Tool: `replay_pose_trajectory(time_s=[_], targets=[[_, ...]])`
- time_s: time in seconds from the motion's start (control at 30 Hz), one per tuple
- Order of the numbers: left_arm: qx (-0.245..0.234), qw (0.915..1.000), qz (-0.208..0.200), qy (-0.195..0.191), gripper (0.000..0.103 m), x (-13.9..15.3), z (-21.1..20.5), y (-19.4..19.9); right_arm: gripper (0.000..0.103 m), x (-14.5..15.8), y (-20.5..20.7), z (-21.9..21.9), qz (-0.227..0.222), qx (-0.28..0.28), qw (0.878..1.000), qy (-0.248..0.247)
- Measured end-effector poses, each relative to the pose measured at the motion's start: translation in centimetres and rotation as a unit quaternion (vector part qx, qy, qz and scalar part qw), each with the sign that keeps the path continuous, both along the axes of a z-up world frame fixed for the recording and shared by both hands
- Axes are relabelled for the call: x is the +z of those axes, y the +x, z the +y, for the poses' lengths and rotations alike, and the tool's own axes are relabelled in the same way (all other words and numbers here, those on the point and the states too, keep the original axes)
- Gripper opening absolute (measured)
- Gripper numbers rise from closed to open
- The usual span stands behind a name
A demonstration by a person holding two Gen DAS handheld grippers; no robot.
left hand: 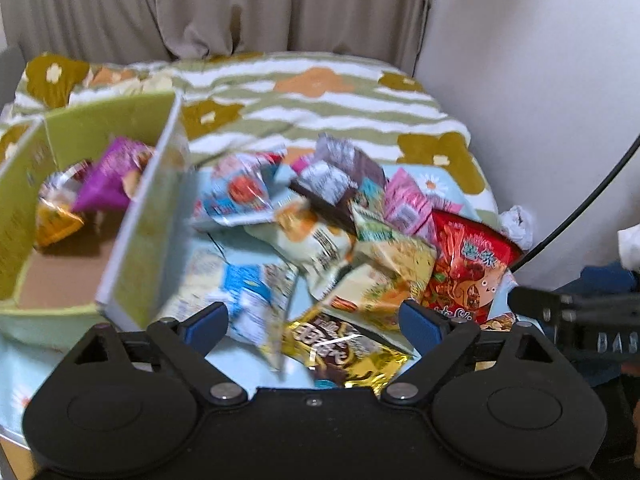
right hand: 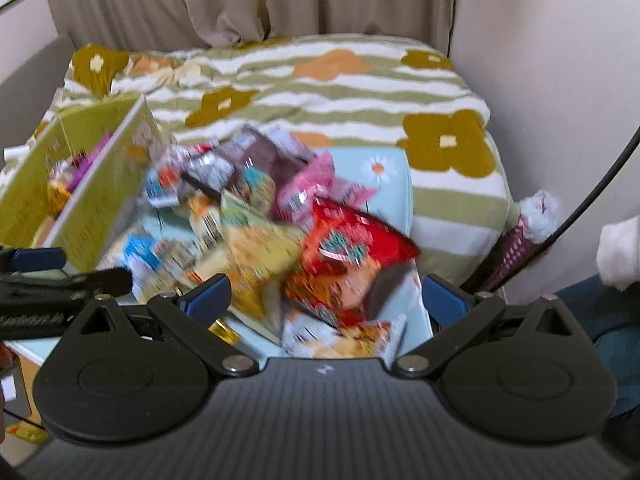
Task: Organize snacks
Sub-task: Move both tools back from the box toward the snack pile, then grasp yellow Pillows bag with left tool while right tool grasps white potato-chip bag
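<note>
Snacks: a loose pile of crinkly foil snack packets [left hand: 332,236] is heaped on the pale blue tabletop [left hand: 248,372], just beside the green cardboard box [left hand: 132,232].
Box: a purple packet [left hand: 112,176] and an orange packet [left hand: 56,224] are already held inside.
Left claw [left hand: 316,322]: spread wide, nothing gripped, poised above a gold foil packet [left hand: 344,356].
Right claw [right hand: 326,300]: likewise wide and empty, above a red packet [right hand: 348,256].
Advice: one top packet should be pinched by its flat edge, so neighbours are not dragged.

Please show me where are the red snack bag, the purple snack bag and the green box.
red snack bag [left hand: 468,264]: left wrist view, middle of its front.
purple snack bag [left hand: 110,178]: left wrist view, its face.
green box [left hand: 148,248]: left wrist view, near side wall.
</note>
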State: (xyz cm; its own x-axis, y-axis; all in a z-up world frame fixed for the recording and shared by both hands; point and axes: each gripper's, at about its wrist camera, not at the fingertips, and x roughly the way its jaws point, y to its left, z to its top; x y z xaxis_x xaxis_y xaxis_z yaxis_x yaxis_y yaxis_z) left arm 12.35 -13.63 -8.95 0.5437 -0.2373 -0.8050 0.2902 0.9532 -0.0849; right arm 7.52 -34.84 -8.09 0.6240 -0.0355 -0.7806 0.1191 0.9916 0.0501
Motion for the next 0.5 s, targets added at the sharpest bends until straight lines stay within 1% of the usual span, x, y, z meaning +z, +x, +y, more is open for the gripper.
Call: replay_pose_trajectory(time_s=[0.17, 0.27, 0.33, 0.4, 0.5], targets=[[0.021, 0.9993, 0.025, 0.016, 0.09, -3.8, -2.3, 1.4, 0.103, -2.9, 0.0, -1.3, 0.017, -0.001, 1.0, 0.011], [0.031, 0.9984, 0.04, 0.024, 0.087, -6.0, -3.0, 2.2, 0.103, -4.6, 0.3, -1.9, 0.028, -0.004, 0.999, 0.016], [0.04, 0.9977, 0.047, 0.03, 0.082, -7.2, -3.1, 2.7, 0.103, -5.5, 0.6, -2.2, 0.035, -0.008, 0.999, 0.023], [0.045, 0.9971, 0.055, 0.028, 0.077, -8.2, -3.1, 3.1, 0.103, -6.3, 0.8, -2.5, 0.04, -0.01, 0.999, 0.033], [0.048, 0.9966, 0.06, 0.028, 0.076, -9.1, -3.2, 3.4, 0.103, -7.1, 0.9, -2.5, 0.048, -0.006, 0.998, 0.042]])
